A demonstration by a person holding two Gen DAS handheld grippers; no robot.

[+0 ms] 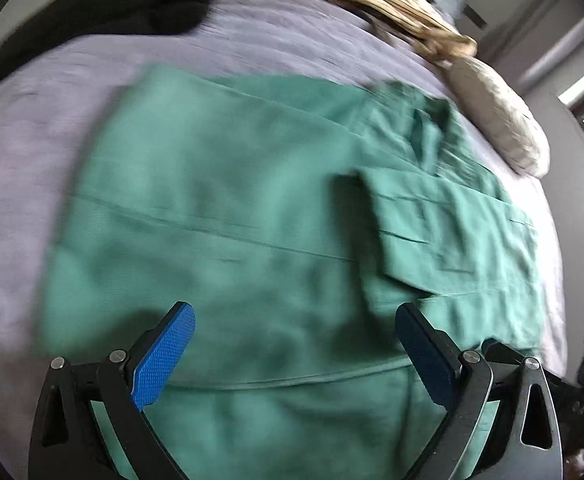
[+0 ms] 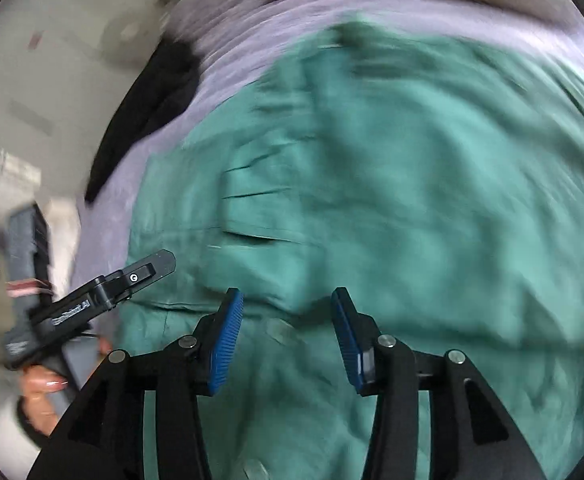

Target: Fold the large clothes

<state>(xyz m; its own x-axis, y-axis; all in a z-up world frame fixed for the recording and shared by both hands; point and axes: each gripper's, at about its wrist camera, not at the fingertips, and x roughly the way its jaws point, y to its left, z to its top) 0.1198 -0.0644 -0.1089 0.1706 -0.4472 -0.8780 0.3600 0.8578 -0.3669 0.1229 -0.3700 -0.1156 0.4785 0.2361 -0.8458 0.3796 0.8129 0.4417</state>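
A large green garment [image 1: 252, 208] lies spread on a bed with a lilac cover [image 1: 20, 168]. One flap with a pocket [image 1: 444, 224] is folded over its right part. My left gripper [image 1: 294, 312] is open and empty, just above the garment's near part. In the right wrist view the same green garment [image 2: 392, 184] fills the frame, blurred by motion. My right gripper [image 2: 286, 296] is open and empty above it, near a button [image 2: 280, 330]. The left gripper's body [image 2: 92, 304] shows at the left edge of that view, held by a hand [image 2: 42, 388].
A black garment [image 1: 140, 4] lies at the far left of the bed; it also shows in the right wrist view [image 2: 148, 108]. A beige bundle [image 1: 392, 4] and a pale pillow [image 1: 504, 120] lie at the far right. The floor [image 2: 44, 72] lies left of the bed.
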